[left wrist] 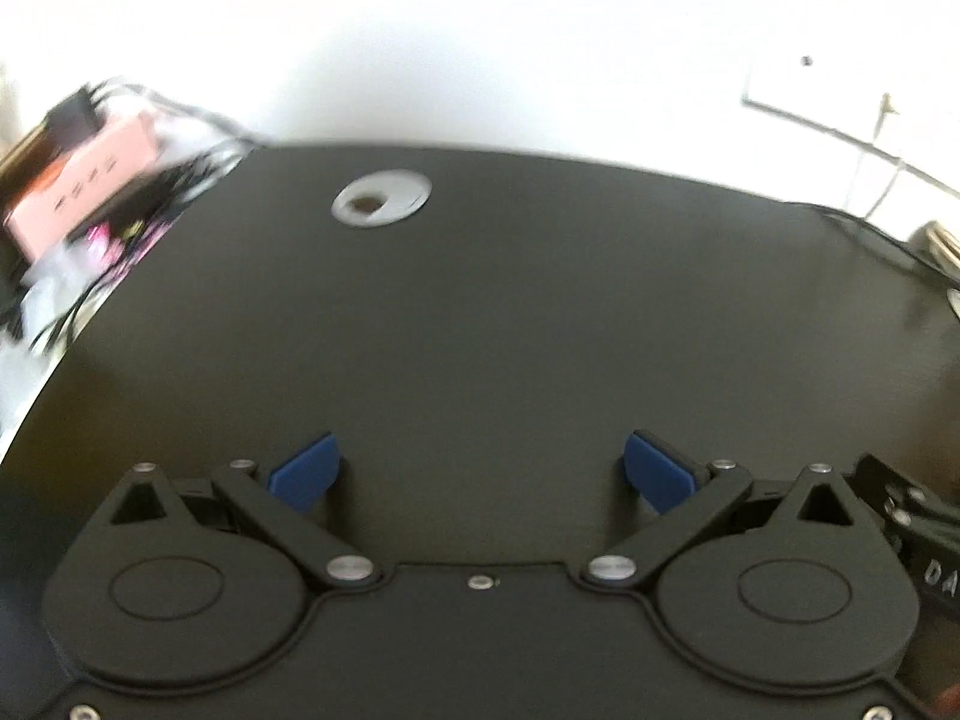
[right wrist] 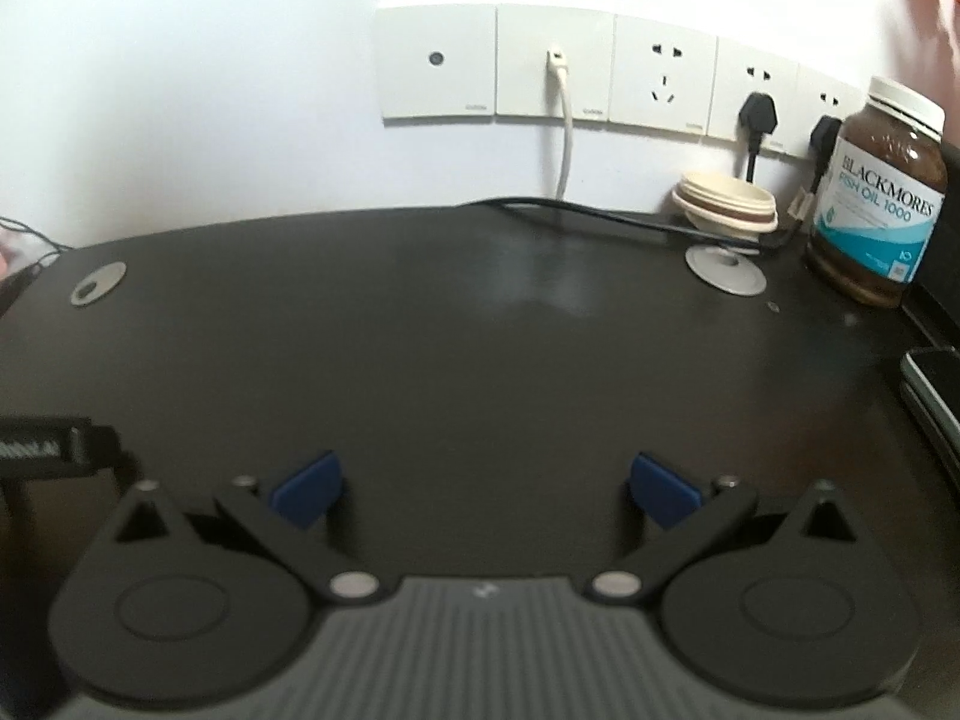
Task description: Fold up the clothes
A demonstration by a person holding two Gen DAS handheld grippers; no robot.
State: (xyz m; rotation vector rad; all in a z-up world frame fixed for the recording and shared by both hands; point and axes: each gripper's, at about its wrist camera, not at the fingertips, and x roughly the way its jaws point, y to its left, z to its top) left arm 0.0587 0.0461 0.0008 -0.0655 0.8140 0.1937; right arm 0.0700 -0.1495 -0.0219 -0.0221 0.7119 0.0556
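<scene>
No clothing shows in either view. My left gripper [left wrist: 483, 471] hangs open over the black desk [left wrist: 480, 312], its blue pads [left wrist: 306, 471] wide apart with nothing between them. My right gripper [right wrist: 486, 489] is open too, blue pads [right wrist: 663, 489] spread over the same dark desk [right wrist: 480, 348], holding nothing. Part of the other gripper's black body [right wrist: 54, 450] pokes in at the left edge of the right wrist view, and likewise a black gripper body [left wrist: 912, 516] at the right edge of the left wrist view.
A grey cable grommet [left wrist: 381, 198] sits in the desk, with a pink box [left wrist: 84, 180] and tangled cables beyond its left edge. Against the wall stand a fish oil bottle [right wrist: 879, 192], stacked cream lids [right wrist: 726, 204], a second grommet [right wrist: 726, 270], wall sockets [right wrist: 606, 69] and a black cable [right wrist: 600, 213]. A dark flat device [right wrist: 936, 402] lies at right.
</scene>
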